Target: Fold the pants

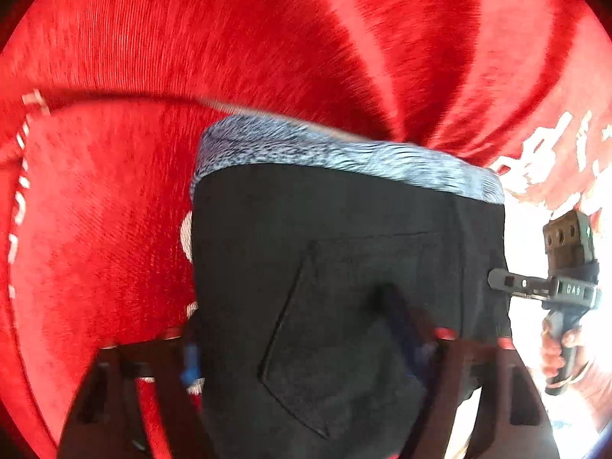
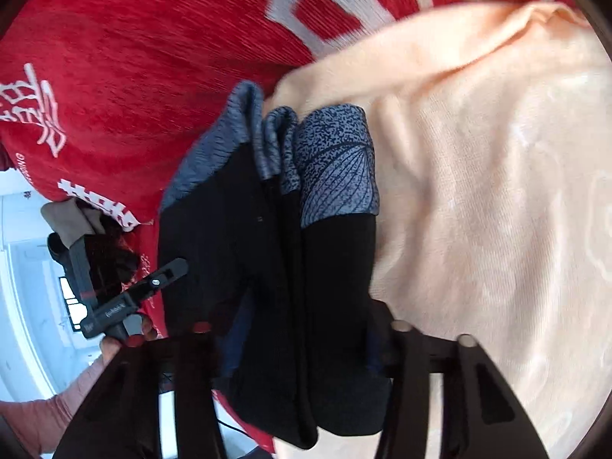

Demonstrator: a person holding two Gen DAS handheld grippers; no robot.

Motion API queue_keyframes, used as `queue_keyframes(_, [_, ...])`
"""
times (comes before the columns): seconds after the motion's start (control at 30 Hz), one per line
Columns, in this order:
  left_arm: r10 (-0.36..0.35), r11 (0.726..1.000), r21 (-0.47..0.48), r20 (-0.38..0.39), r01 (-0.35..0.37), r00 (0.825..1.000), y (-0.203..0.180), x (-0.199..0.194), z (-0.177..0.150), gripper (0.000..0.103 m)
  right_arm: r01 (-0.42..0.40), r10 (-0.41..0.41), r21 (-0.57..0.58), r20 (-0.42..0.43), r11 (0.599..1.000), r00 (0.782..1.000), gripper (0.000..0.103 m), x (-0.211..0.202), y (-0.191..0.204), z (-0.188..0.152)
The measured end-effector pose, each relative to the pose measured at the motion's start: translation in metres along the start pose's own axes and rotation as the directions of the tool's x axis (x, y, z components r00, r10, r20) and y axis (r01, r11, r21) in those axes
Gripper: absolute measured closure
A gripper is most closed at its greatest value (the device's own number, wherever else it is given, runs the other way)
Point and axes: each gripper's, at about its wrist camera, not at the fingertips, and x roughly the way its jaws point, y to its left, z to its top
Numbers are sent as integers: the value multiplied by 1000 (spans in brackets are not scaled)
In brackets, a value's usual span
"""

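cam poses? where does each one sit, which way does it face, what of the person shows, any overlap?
Left wrist: on the left gripper, looks along its fingers at the black pants over a red blanket; right gripper and hand show at right edge.
Right wrist: on the right gripper, faces the pants, red blanket and a peach cloth; left gripper and hand at left.
Shared: pants, blanket, each other's gripper.

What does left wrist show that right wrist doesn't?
Left wrist only: the pants' back pocket and their flat broad face. Right wrist only: the peach blanket and the stacked folded layers with the leaf-print waistband. Both: black pants with grey waistband held in each view's own jaws, over the red cover, with the other gripper seen at the pants' side edge.
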Motion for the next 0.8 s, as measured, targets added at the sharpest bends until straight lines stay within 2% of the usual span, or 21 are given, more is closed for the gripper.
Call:
queue_keyframes(0.03, [-4,1000,7,9,4,1000,-1,-5,-1,46,-7,7,-9,7,1000,1000,59,-4,6,-3])
queue_keyframes(0.1, [-21,1000,4,17,21,1000,-3,-15,-3,51,-20,20,-14,19,1000,1000,61,-12,14,-7])
queue_keyframes(0.3, [-24,1000,21,30,23,999,4,-56,-29,51,-88,88,-11,21,996,996,62,-23,40,-40])
queue_keyframes(0.43, [2,1000,28,20,-3,1000,15,-77,-48,51,-120,120,4,8,993,993,62,-20,55,-75])
queue_keyframes(0.53, [28,1000,12,5,-28,1000,12,-109,-75,51,-135,135,16,0,991,991,62,-7,65,-102])
queue_keyframes(0.6, [55,998,-3,-5,-55,998,34,-128,-97,51,-153,154,35,-6,988,988,62,5,70,-120])
queue_keyframes(0.63, [67,998,-6,-6,-67,998,29,-127,-102,51,-159,159,41,-10,986,987,62,13,73,-128])
queue_keyframes(0.7, [110,994,-10,-8,-110,994,43,-132,-119,50,-166,167,46,-21,985,986,62,27,79,-145])
queue_keyframes(0.77, [152,988,-26,-17,-152,988,59,-131,-132,45,-156,158,51,-37,986,987,62,44,82,-154])
queue_keyframes(0.8, [192,980,-48,-31,-194,981,70,-124,-139,41,-126,128,54,-51,991,990,62,55,82,-160])
